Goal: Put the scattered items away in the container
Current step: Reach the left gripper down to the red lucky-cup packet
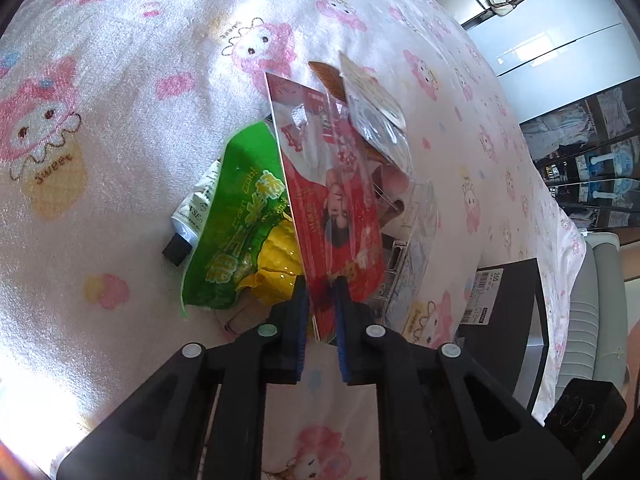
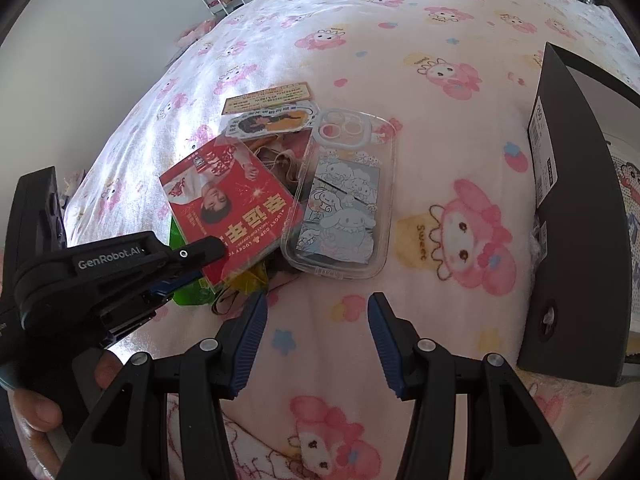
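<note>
At the lower centre of the left wrist view, the left hand-held gripper (image 1: 322, 280) is clamped on a red packet (image 1: 332, 184), whose bottom edge is hidden between the pads. The right hand-held gripper (image 2: 316, 300) is held half open over the bed (image 2: 460, 92), empty. Beyond it, a clear phone case (image 2: 344, 196) is seen mid-frame, and the black container (image 2: 580, 208) is cut off at the right edge.

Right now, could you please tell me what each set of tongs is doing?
Left tongs: closed on the red card packet.
Right tongs: open, holding nothing.
</note>
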A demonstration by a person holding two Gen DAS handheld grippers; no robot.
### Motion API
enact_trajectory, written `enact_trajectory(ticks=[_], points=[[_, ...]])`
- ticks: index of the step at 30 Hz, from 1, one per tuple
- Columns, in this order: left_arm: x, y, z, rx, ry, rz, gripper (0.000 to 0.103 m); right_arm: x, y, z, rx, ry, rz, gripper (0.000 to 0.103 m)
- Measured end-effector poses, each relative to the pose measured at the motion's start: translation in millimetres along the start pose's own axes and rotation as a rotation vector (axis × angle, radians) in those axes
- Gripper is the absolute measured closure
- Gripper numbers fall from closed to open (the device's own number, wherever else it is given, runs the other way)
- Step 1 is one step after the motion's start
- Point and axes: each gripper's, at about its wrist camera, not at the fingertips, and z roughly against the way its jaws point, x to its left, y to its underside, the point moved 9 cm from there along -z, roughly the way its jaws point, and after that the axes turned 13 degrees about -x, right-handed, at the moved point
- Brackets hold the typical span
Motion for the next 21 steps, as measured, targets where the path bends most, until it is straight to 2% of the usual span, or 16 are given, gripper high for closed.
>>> enact_trajectory(ticks=[3, 10, 15, 21], points=[[-9, 11, 7, 0.022, 0.03, -0.024, 0.099, -5, 2, 5, -0.003, -0.001, -0.017, 0.055], [-19, 55, 18, 0.1, 0.063, -0.041, 0.099, -22, 18, 26, -0.007, -0.01, -0.067, 0.055], [-28, 76, 22, 0.116, 0.073, -0.064, 0.099, -44, 38, 40, 0.005, -0.002, -0.133, 0.055], [-48, 87, 31, 0.129, 0.119, -0.124, 0.099, -49, 41, 49, -0.007, -0.006, -0.151, 0.055]])
